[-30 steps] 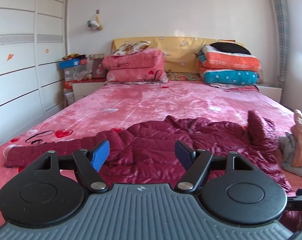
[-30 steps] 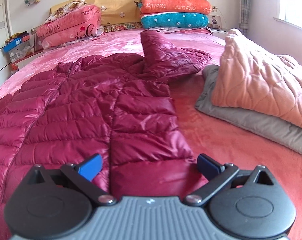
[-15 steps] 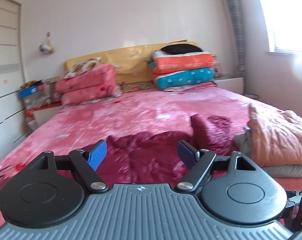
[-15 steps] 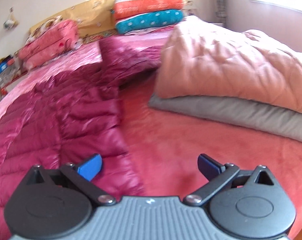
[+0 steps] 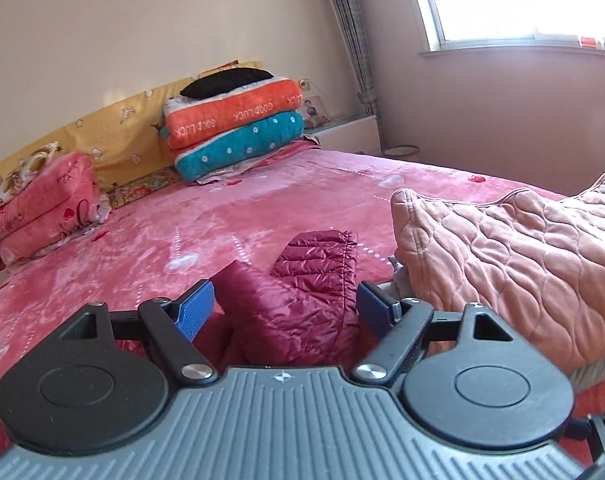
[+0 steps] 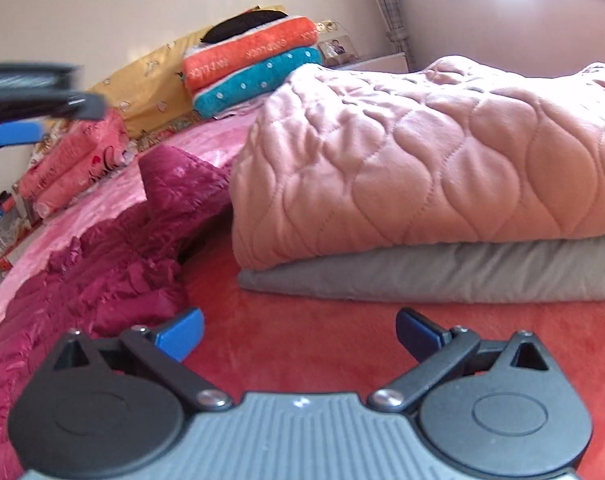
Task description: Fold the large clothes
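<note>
left tool [image 5: 284, 306] apart, empty | right tool [image 6: 298, 334] apart, empty | maroon jacket [image 6: 102, 264] on bed [image 5: 262, 208]

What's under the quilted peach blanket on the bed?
A folded grey cloth lies directly under the peach blanket, on the red bedspread. Only its front edge shows; the rest is covered.

"GOOD LUCK" runs twice along the folded orange blanket [image 5: 234, 112], far ahead of the left tongs and slightly leftward. Script on the pink folded bedding [image 5: 42, 208], far left, stays unreadable.
</note>
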Demonstrator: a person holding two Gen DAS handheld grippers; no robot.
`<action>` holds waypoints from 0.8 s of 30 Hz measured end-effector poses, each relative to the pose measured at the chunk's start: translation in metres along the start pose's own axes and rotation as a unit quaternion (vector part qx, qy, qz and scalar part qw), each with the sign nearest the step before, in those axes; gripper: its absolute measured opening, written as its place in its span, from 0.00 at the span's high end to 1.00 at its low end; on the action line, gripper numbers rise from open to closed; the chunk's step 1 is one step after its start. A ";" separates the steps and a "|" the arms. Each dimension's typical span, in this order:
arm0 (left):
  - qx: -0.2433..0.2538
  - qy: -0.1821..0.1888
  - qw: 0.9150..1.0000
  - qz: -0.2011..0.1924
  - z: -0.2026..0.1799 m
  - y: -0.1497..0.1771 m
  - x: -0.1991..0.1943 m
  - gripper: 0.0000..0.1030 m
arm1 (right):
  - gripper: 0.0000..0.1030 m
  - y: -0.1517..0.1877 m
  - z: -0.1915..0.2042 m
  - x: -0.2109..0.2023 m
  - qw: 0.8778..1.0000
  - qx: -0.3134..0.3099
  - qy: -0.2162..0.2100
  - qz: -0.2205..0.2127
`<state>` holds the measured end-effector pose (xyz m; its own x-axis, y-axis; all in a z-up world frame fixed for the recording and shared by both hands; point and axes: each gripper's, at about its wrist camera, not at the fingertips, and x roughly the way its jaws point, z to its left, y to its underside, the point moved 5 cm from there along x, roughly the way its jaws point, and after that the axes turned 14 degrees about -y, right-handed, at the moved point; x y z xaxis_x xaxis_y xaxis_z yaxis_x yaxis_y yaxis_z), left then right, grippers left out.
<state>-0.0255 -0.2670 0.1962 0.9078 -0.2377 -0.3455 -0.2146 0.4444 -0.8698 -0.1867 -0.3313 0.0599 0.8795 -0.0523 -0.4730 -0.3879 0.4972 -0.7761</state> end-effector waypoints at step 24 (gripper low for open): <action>0.053 0.072 0.982 0.166 -0.127 0.028 0.290 0.14 | 0.01 -0.015 -0.009 0.038 0.997 0.052 -0.059 -0.005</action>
<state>0.1857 -0.4328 0.0272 0.7321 -0.1809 -0.6567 -0.4445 0.6037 -0.6618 -0.1499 -0.3490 0.0499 0.9116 0.0420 -0.4089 -0.3542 0.5852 -0.7295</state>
